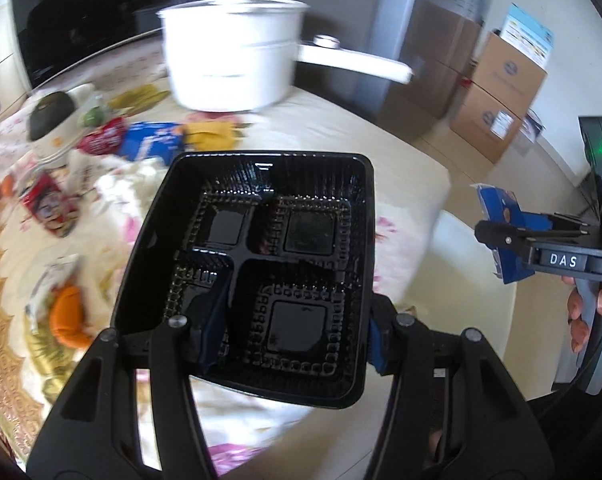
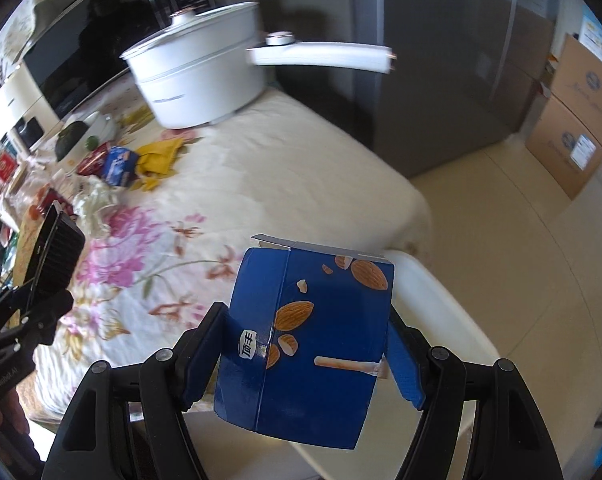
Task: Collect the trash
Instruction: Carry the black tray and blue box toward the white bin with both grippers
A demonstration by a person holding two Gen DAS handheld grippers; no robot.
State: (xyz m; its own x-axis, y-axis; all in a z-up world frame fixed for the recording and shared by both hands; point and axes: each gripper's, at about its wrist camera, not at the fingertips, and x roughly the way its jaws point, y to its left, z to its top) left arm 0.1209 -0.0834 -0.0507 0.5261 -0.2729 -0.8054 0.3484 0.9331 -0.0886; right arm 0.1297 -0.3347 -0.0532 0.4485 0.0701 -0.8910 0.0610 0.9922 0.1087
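— What did we have in the tongs?

— Our left gripper (image 1: 289, 340) was clamped on the wall of a black four-compartment plastic tray (image 1: 257, 264), one pad inside, one outside. Our right gripper (image 2: 305, 364) squeezed a blue almond-snack box (image 2: 313, 340) by its sides.

— And where were they?

— Both hung above the near edge of the floral-clothed table (image 2: 261, 168). At ten o'clock lay loose wrappers (image 2: 117, 166); at twelve stood a white lidded saucepan (image 2: 197, 80). Cardboard boxes (image 2: 573, 136) sat at two o'clock.
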